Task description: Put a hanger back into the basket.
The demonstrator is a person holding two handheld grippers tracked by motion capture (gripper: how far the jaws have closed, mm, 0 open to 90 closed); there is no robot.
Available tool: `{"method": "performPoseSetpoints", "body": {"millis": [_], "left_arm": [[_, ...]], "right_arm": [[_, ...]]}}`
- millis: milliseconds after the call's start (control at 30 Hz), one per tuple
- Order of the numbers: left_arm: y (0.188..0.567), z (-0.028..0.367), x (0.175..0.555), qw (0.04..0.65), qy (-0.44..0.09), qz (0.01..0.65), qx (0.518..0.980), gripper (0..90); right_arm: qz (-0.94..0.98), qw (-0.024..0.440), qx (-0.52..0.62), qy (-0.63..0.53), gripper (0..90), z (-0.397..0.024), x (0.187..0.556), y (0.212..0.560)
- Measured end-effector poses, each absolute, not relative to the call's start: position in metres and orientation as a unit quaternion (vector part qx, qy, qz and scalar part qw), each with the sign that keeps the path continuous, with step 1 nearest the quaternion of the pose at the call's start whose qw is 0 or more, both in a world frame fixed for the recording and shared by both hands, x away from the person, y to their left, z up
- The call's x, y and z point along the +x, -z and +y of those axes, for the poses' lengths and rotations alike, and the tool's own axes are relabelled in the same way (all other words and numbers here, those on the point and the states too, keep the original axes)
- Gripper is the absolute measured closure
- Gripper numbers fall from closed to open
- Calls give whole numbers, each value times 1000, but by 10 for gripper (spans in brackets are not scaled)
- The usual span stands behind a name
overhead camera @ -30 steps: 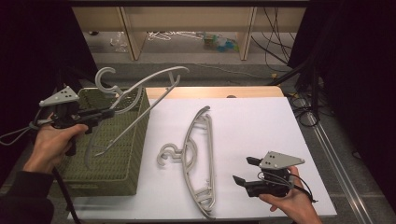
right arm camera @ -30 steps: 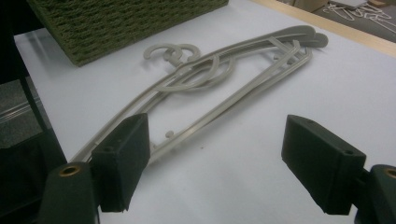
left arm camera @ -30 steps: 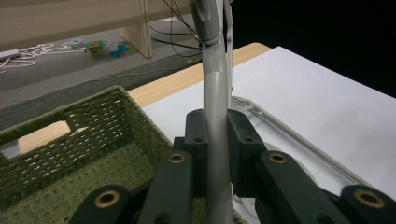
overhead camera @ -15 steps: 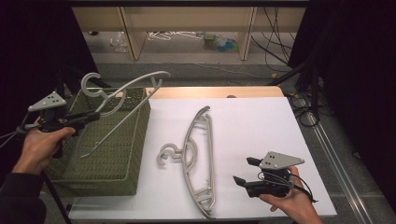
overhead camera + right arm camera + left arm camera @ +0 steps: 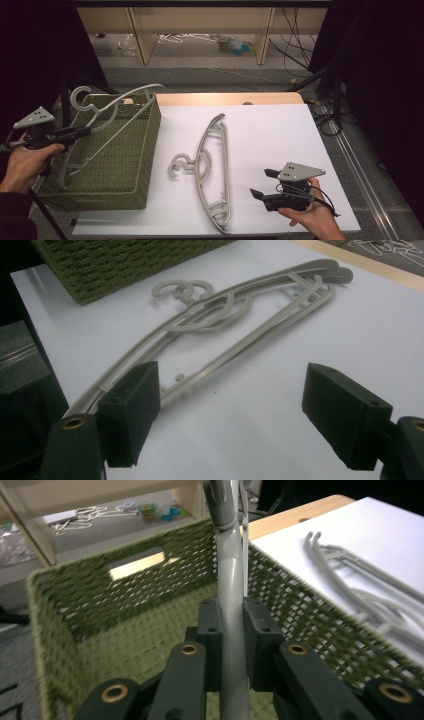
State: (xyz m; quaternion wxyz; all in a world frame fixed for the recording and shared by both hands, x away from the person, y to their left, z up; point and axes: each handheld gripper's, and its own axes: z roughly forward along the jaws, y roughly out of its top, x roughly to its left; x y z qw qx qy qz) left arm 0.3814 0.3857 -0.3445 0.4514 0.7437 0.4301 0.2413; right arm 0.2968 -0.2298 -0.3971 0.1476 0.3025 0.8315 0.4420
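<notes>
In the high view, my left gripper (image 5: 80, 132) is at the left, shut on a grey plastic hanger (image 5: 107, 141) that lies tilted over the green woven basket (image 5: 148, 150). The hook points to the far left. In the left gripper view the hanger's bar (image 5: 232, 630) is pinched between both pads over the basket (image 5: 100, 610). Two more grey hangers (image 5: 212, 170) lie stacked on the white sheet (image 5: 280, 130). My right gripper (image 5: 261, 183) rests open near the table's front right, with nothing in it. In the right gripper view it (image 5: 232, 410) faces the stacked hangers (image 5: 240, 320).
A strip of wooden table edge (image 5: 225, 98) borders the white sheet at the back. Behind the table stands a low shelf with wire hangers (image 5: 185, 37) beneath it. Cables (image 5: 325, 110) hang at the right. The basket's corner (image 5: 115, 265) reaches the sheet's left side.
My left gripper has moved left and down with the hanger, so the hanger now sits lower over the basket. The right gripper has stayed put.
</notes>
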Motion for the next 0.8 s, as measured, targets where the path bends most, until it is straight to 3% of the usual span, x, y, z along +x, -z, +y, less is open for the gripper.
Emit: {"method": "performPoseSetpoints", "body": {"millis": [800], "left_arm": [[382,411,377,407,-211,499,735,794]], "right_arm": [[834,145,301,-438,245,-230,298,400]]}}
